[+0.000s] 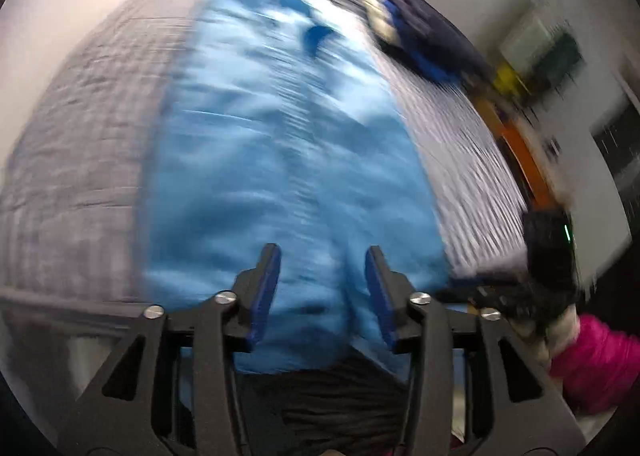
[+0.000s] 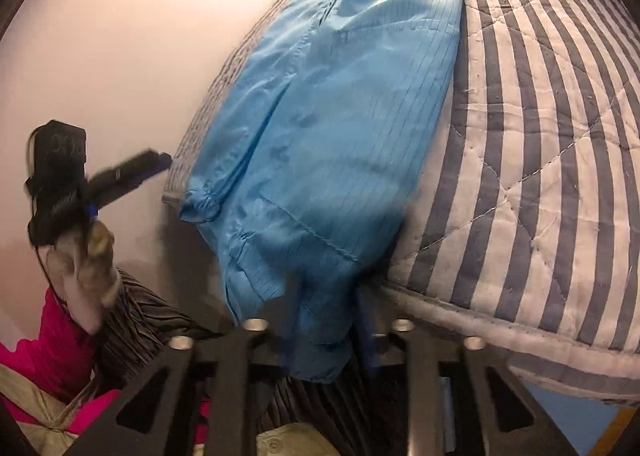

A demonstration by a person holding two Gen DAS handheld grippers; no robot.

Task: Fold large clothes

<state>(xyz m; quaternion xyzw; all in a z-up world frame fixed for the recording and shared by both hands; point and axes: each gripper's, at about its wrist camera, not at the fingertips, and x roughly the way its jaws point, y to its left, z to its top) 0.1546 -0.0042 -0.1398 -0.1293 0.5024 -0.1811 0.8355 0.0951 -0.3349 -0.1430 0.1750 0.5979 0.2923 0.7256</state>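
A large light blue garment [image 1: 280,144] lies lengthwise on a striped quilt [image 1: 80,160]; the left wrist view is blurred by motion. My left gripper [image 1: 322,288] is open just above the garment's near end, nothing between its blue pads [image 1: 266,288]. In the right wrist view the garment [image 2: 328,128] hangs over the quilt's [image 2: 540,136] near edge. Its lower hem drapes between my right gripper's fingers [image 2: 320,336]; the fingertips are hidden by the cloth, so I cannot tell its state. The left gripper [image 2: 132,172] shows there at left, apart from the garment.
A dark blue and white pile of clothes [image 1: 412,36] lies at the quilt's far right. A pink sleeve [image 1: 596,360] and dark striped clothing [image 2: 140,320] of the person are near the bed edge. An orange edge [image 1: 524,164] and shelves stand to the right.
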